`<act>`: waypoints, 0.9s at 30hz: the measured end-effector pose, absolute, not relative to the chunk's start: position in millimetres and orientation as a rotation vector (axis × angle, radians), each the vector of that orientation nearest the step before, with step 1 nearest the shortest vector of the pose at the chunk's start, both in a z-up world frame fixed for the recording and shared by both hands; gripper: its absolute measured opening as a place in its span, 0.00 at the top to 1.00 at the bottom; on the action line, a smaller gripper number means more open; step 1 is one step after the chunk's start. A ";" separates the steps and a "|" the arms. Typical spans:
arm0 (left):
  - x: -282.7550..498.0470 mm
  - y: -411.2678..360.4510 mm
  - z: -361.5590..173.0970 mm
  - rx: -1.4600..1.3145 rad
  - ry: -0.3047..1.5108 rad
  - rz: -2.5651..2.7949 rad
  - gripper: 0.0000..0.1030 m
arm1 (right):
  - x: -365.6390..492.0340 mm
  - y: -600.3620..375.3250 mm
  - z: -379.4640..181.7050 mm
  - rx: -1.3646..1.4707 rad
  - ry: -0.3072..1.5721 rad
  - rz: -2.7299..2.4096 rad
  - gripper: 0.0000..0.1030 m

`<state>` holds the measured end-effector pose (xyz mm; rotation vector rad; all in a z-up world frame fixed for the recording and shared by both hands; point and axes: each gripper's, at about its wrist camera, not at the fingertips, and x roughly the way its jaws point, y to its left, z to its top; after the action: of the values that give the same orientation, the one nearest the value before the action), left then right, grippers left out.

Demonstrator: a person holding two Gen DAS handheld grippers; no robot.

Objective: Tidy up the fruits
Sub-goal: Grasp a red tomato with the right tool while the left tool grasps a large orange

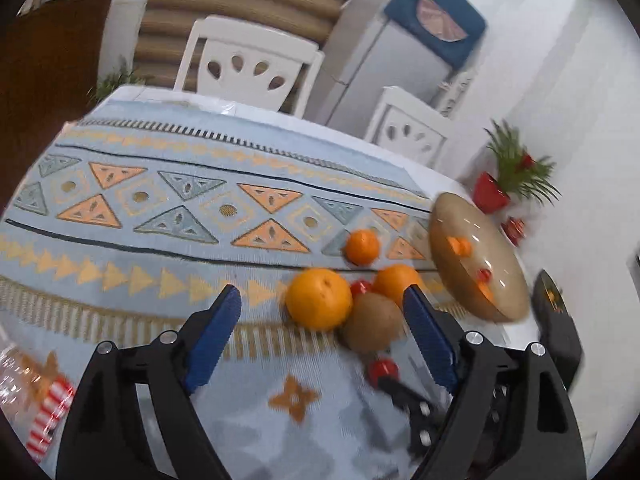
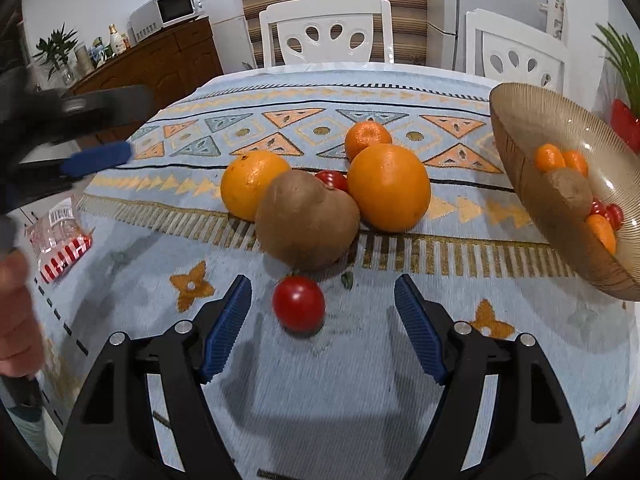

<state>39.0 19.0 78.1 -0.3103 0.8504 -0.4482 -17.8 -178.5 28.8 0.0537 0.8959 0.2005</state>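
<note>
On the patterned cloth lie two big oranges (image 2: 252, 184) (image 2: 388, 186), a brown kiwi (image 2: 306, 222) in front of them, a mandarin (image 2: 367, 136) behind, and a cherry tomato (image 2: 332, 179) tucked between. Another cherry tomato (image 2: 299, 303) lies loose, just ahead of my open right gripper (image 2: 323, 286) and slightly left of its middle. My left gripper (image 1: 323, 294) is open and empty, hovering short of the nearer orange (image 1: 318, 298) and the kiwi (image 1: 374, 322). One of its blue pads (image 2: 100, 158) shows at the left of the right wrist view.
A tinted glass bowl (image 2: 520, 184) at the right holds mandarins, a kiwi and cherry tomatoes. A red-striped plastic packet (image 2: 60, 240) lies at the left. Two white chairs (image 2: 326, 32) (image 2: 516, 60) stand behind the table; a red plant pot (image 1: 490, 192) sits beyond the bowl. A hand (image 2: 16, 312) shows at left.
</note>
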 end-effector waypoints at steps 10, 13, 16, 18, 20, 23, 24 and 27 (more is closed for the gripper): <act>79.6 -6.5 15.3 -0.364 0.928 -0.499 0.21 | -4.3 -176.5 14.9 0.062 0.931 0.269 0.29; 79.6 -6.2 5.8 -0.363 0.933 -0.491 0.21 | -6.9 -169.6 11.9 0.024 0.952 0.287 0.34; 77.4 -9.0 7.1 -0.355 0.918 -0.519 0.19 | -7.3 -164.9 11.7 -0.002 0.943 0.271 0.40; 79.9 -12.7 6.2 -0.351 0.920 -0.516 0.18 | -5.6 -162.0 10.4 -0.022 0.944 0.251 0.43; 82.9 -13.2 4.3 -0.361 0.928 -0.516 0.18 | -4.9 -160.1 10.0 -0.036 0.941 0.241 0.48; 83.3 -14.0 4.2 -0.360 0.928 -0.514 0.20 | -6.3 -160.4 11.0 -0.030 0.930 0.240 0.65; 82.5 -13.9 4.5 -0.357 0.927 -0.514 0.27 | -6.7 -160.4 11.1 -0.027 0.927 0.248 0.72; 84.0 -15.4 2.4 -0.365 0.943 -0.544 0.41 | -10.2 -161.3 12.5 -0.025 0.918 0.253 0.72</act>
<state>84.0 -15.4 2.4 -0.3653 0.9434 -0.5436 -10.2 -161.3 12.5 -0.0253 0.9178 0.2526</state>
